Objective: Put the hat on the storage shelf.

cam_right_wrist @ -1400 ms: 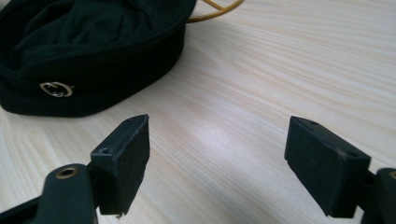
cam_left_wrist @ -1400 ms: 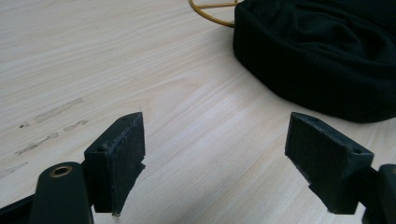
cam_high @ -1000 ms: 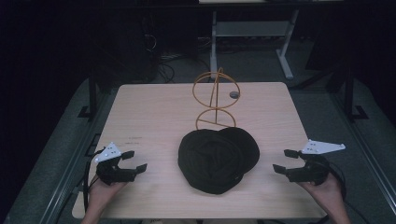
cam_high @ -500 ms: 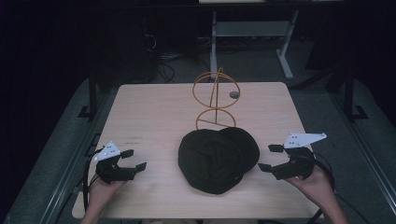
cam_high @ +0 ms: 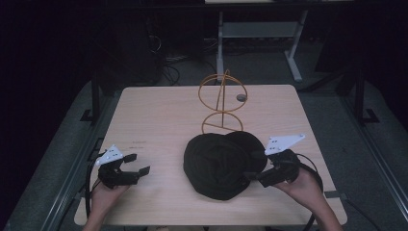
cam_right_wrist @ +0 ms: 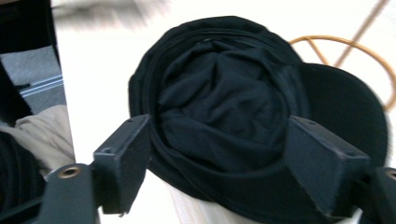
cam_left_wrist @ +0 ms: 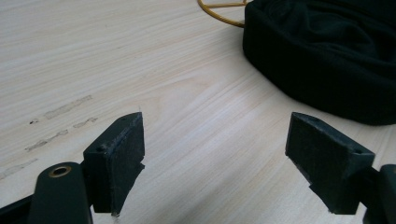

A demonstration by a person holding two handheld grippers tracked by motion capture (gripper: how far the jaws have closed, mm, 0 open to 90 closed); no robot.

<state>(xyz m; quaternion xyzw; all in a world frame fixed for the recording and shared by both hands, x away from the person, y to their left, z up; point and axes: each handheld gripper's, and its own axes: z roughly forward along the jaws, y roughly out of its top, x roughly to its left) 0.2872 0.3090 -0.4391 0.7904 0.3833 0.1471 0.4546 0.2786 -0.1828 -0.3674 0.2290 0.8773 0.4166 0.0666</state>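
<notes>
A black cap [cam_high: 220,163] lies crumpled on the light wooden table [cam_high: 159,120], near its front middle. Just behind it stands an orange wire stand [cam_high: 222,98] with a ring base and a hoop on top. My right gripper [cam_high: 255,177] is open at the cap's right edge, its jaws spread either side of the cap [cam_right_wrist: 219,116] in the right gripper view. My left gripper [cam_high: 137,164] rests open near the table's front left, well apart from the cap [cam_left_wrist: 327,51], with bare wood between its jaws.
A small grey round object [cam_high: 241,97] lies on the table behind the wire stand. Faint marks [cam_left_wrist: 60,109] show on the wood ahead of the left gripper. Desk legs [cam_high: 293,43] and cables stand on the dark floor beyond the table.
My right gripper has moved left from the table's right edge up to the cap's side. The left gripper has stayed in place.
</notes>
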